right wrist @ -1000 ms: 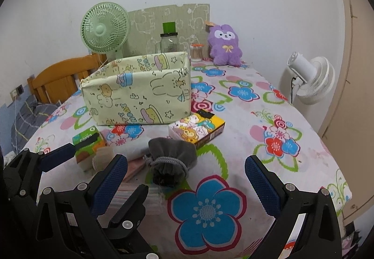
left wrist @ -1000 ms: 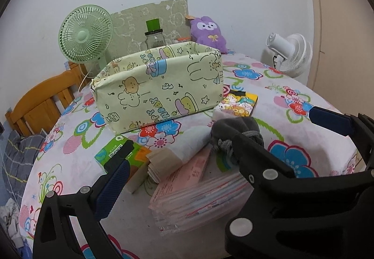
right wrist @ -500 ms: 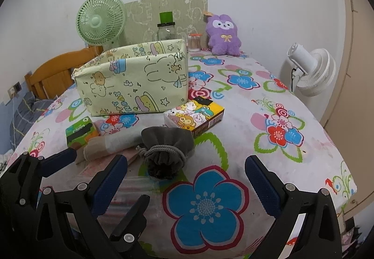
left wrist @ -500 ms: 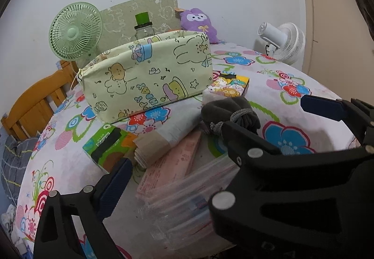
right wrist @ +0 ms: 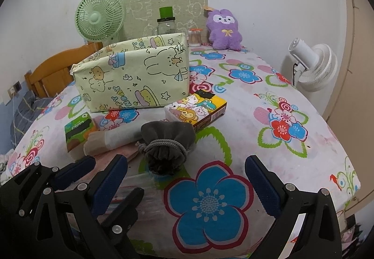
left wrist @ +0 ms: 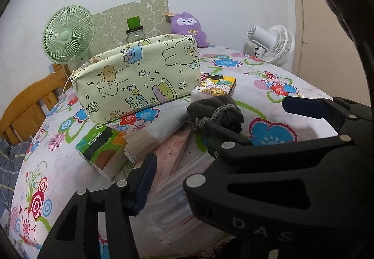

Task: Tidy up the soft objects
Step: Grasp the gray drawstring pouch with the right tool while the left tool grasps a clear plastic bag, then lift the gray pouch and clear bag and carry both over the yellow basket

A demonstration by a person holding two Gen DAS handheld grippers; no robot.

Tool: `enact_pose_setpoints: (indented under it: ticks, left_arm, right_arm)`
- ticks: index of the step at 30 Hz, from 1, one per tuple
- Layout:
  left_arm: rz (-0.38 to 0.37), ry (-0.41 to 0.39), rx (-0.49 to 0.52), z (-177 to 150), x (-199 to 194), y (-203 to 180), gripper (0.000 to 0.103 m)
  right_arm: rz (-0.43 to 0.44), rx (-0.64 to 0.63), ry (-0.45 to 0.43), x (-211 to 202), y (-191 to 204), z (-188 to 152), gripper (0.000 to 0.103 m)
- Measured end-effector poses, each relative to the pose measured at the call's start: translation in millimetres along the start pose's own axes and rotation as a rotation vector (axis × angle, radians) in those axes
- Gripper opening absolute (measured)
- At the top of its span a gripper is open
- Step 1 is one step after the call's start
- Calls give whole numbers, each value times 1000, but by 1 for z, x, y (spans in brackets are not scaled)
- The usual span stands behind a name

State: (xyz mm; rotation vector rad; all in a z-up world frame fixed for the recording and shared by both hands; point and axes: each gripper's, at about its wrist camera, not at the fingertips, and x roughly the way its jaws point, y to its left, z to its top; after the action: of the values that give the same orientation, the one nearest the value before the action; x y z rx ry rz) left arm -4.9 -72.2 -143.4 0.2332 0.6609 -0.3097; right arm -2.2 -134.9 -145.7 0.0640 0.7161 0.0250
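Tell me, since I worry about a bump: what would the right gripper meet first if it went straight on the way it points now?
Probably the grey drawstring pouch: it lies just ahead of the open right gripper, roughly between its finger lines. Beyond it sits the cartoon tissue pack. Depth is hard to judge in this fisheye view.

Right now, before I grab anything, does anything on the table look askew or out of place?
Mostly the pile near the front edge: the grey drawstring pouch lies tipped on its side, mouth toward the camera, atop a loose stack of pink packets and clear bags. The fabric storage box sits upright. Nothing looks spilled or damaged.
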Motion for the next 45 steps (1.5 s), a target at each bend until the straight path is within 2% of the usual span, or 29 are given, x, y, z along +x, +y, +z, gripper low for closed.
enact_pose_setpoints:
  ticks: [10,15,16,17,20,27,36,41,44,45]
  left_arm:
    - [21,-9,10,-5,-8,-1,59]
    - [38,4,-22,-6,-8,-1,57]
    - [44,2,-26,-6,-9,-1,52]
    - [53,-4,-31,-6,-10,-1,40]
    - [87,1,-50,-5,-8,4,21]
    - [166,-13,-123,-2,-2,18,16]
    - [177,-24,-149,5,10,21,13]
    - [172,-19,-159,9,17,23,12]
    - [177,-16,-156,10,19,23,16]
    - [173,-13,-151,10,20,22,17]
  right_arm:
    - [-13,-13,17,-3,4,-5,102]
    - [-24,-4,45,-4,0,-12,102]
    - [-20,0,45,-5,-1,-12,102]
    - [-17,7,43,-5,-2,-12,102]
    - [-9,18,41,-4,-4,-10,102]
    - [25,16,39,6,2,-2,102]
    - [36,21,44,24,5,12,101]
    - [44,9,62,34,10,14,87]
    - [59,22,68,37,9,15,71]
    - [58,22,68,37,9,15,62]
